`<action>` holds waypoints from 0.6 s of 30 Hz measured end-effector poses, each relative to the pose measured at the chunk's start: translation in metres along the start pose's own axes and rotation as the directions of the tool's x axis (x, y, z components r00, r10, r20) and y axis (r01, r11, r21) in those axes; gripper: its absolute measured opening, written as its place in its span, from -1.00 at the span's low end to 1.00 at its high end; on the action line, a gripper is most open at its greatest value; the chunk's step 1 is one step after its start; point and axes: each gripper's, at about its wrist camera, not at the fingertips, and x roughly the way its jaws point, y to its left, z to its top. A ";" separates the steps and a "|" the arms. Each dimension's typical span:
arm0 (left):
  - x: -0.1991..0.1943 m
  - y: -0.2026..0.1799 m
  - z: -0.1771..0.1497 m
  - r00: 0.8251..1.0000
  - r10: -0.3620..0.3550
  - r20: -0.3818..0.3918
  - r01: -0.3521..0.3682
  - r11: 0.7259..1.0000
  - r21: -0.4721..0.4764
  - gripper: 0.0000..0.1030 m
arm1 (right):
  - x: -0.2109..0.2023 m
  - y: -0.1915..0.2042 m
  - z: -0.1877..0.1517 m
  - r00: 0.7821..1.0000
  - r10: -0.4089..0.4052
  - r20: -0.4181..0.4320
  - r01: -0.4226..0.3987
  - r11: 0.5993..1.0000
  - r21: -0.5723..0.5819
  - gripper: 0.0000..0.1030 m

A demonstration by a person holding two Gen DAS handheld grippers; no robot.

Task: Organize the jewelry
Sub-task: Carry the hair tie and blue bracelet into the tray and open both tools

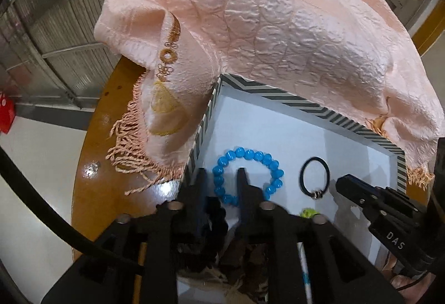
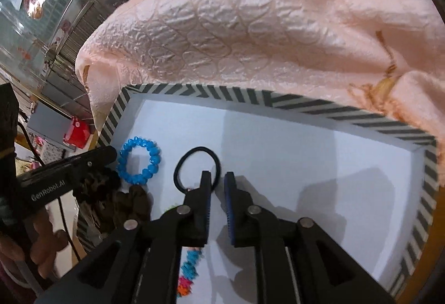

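Blue bead bracelet [image 1: 248,176] lying in striped tray [image 2: 428,173], just ahead of left gripper [image 1: 221,174], parted and empty; black hair tie [image 2: 197,167] at right gripper [image 2: 217,177] tips, slightly parted, empty

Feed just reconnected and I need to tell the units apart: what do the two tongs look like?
Both tongs are black, with silver pivot pins and blue ribbed pads. The left tongs carry white "GenRobot.AI" lettering on the side and a black cable. The right tongs show white "DAS" lettering. A bare hand grips the left unit; no sleeve shows.

A crumpled pink fringed cloth [image 1: 250,34] drapes over the brown counter [image 1: 94,165]; a red box [image 1: 6,116] sits beyond the counter's edge.
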 end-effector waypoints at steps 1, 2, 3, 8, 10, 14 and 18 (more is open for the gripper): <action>-0.004 -0.001 -0.002 1.000 -0.004 0.006 0.004 1.000 0.006 -0.63 | -0.005 0.001 -0.002 1.000 -0.002 0.006 0.002 1.000 -0.007 -0.68; -0.009 -0.002 -0.005 1.000 -0.002 0.013 0.002 1.000 0.017 -0.62 | -0.013 0.001 -0.005 1.000 0.001 0.010 -0.001 1.000 -0.013 -0.65; -0.014 -0.003 -0.008 1.000 0.007 0.020 -0.008 1.000 0.031 -0.62 | -0.020 0.002 -0.008 1.000 0.001 0.017 -0.001 1.000 -0.021 -0.59; -0.038 -0.014 -0.030 0.999 0.017 0.040 -0.020 0.997 0.076 -0.62 | -0.059 0.011 -0.036 0.998 -0.008 0.060 0.013 0.997 -0.075 -0.31; -0.049 -0.019 -0.044 0.999 0.015 0.048 -0.019 0.996 0.087 -0.62 | -0.074 0.011 -0.050 0.998 -0.010 0.068 0.016 0.996 -0.085 -0.17; -0.068 -0.024 -0.069 0.998 0.016 0.064 -0.023 0.993 0.118 -0.62 | -0.104 0.015 -0.084 0.996 -0.026 0.081 0.035 0.994 -0.107 -0.11; -0.080 -0.029 -0.092 0.997 0.026 0.072 -0.036 0.989 0.141 -0.62 | -0.125 0.014 -0.112 0.996 -0.024 0.081 0.032 0.994 -0.101 -0.11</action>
